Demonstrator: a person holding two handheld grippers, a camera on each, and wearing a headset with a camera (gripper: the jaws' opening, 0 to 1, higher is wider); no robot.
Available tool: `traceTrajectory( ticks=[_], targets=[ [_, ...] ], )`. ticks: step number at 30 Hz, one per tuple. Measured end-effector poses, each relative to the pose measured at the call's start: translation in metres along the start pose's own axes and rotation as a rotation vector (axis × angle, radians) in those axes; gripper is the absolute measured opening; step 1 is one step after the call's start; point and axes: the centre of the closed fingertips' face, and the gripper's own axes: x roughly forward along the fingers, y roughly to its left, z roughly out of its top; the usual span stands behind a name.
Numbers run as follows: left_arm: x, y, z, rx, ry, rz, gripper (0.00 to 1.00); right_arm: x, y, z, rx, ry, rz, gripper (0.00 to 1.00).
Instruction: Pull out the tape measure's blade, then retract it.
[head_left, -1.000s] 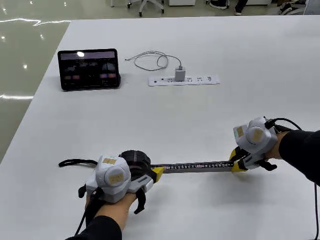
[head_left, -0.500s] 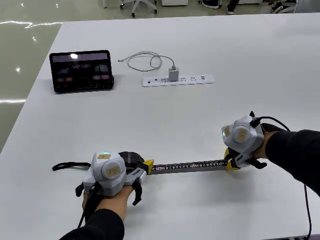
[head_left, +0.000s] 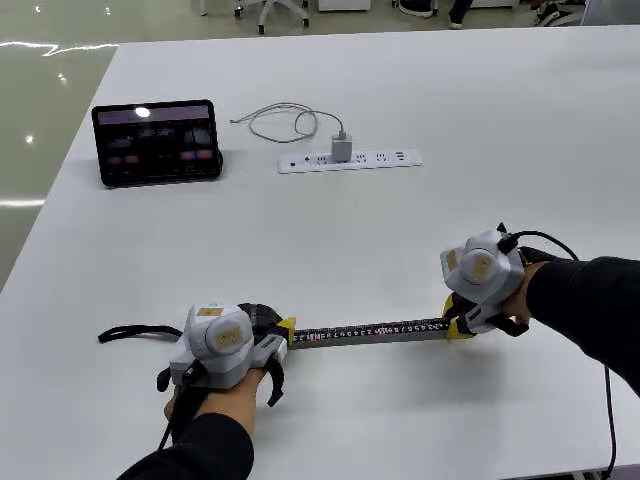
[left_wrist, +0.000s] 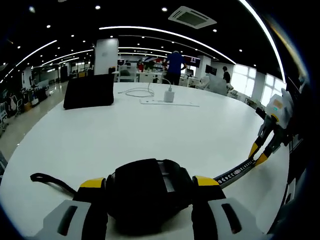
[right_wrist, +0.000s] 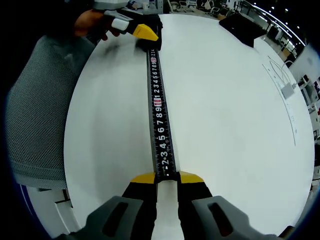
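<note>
Head view: right gripper (head_left: 456, 328) seemingly pinches blade (head_left: 370, 331).

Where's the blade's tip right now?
In the head view it is at the near right of the table, pinched in the right gripper; the blade runs left from there to the case in the left gripper.

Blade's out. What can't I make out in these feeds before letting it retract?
1. End hook of the blade: right gripper view, hidden inside the closed jaws of the right hand-held gripper.
2. Blade mouth of the tape measure case: head view and left gripper view, covered by the left hand-held gripper.
3. Screen contents of the tablet: head view, too small to read.
</note>
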Motion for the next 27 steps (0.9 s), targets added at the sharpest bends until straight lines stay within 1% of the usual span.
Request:
traceTrajectory(
  ticks=[1, 2, 3, 5, 9, 11, 14, 16, 21, 27],
  targets=[
    [0.0006, 0.0001, 0.0004, 0.003, 0.002, 0.002, 0.64, 0.0, 0.0003, 0.0005, 0.008, -0.004, 0.001, 0.1],
    [0.0003, 0.0005, -0.0017, 0.012, 0.013, 0.002, 0.64, 0.0001, 0.0004, 0.0004, 0.014, -0.003, 0.001, 0.1],
    [0.0004, 0.0004, -0.0011, 0.01, 0.008, 0.002, 0.63, -0.0001, 0.0, 0.0007, 0.01, -0.004, 0.001, 0.1],
    [0.0, 0.0009, -0.0018, 0.01, 0.015, 0.005, 0.63, -0.0001, -0.0003, 0.0012, 0.014, -0.005, 0.004, 0.1],
    [-0.0002, 0.0007, -0.0019, 0.009, 0.013, 0.004, 0.63, 0.0, 0.0001, 0.0012, 0.018, -0.011, 0.003, 0.1],
    [-0.0004, 0.0005, -0.0018, 0.006, 0.013, 0.003, 0.63, 0.0, 0.0001, 0.0018, 0.024, -0.021, 0.0, 0.1],
    [-0.0003, 0.0005, -0.0017, 0.005, 0.015, 0.003, 0.63, -0.0007, 0.0003, 0.0025, 0.036, -0.052, -0.004, 0.1],
    [0.0001, 0.0007, -0.0017, 0.002, 0.019, 0.001, 0.63, 0.0002, 0.0003, 0.0036, 0.028, -0.056, -0.003, 0.1],
    [0.0004, 0.0008, -0.0021, 0.001, 0.024, -0.003, 0.63, 0.0007, 0.0009, 0.0056, 0.013, -0.047, -0.004, 0.1],
    [0.0004, 0.0007, -0.002, 0.001, 0.023, -0.001, 0.63, 0.0009, 0.0012, 0.0074, -0.008, -0.023, -0.004, 0.11]
  ],
)
